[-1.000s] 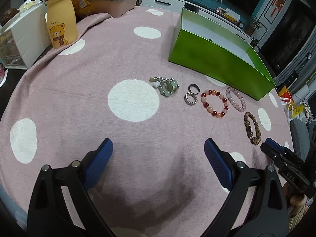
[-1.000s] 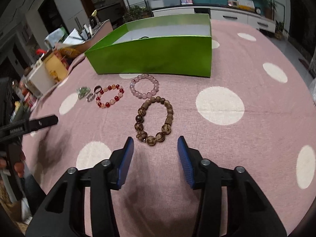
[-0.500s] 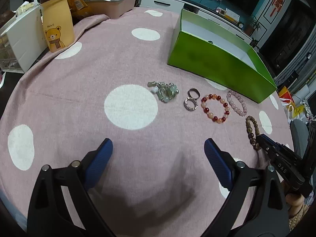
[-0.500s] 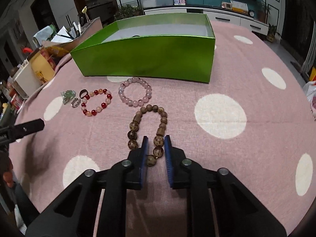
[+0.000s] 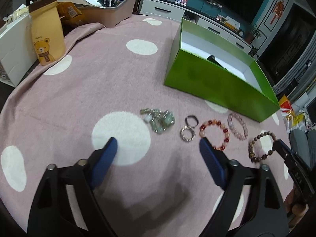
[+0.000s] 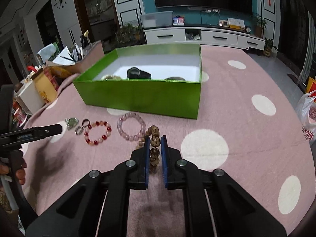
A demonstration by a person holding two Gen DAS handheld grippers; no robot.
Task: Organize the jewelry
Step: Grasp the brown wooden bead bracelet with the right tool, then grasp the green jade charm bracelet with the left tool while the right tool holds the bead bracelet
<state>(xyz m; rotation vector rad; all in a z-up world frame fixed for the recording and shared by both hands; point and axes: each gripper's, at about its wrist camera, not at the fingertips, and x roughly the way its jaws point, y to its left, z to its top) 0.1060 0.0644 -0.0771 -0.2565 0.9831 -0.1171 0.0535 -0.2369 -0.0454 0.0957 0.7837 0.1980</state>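
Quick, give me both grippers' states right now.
Left gripper: open, holding nothing, above the cloth.
Right gripper: shut on the brown wooden bead bracelet.

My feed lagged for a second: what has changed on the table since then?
The right gripper closed on the brown bracelet and has lifted it off the cloth, beads hanging between its pads. The left gripper stayed open and moved forward toward the rings. The red bracelet, pink bracelet and green box stayed put.
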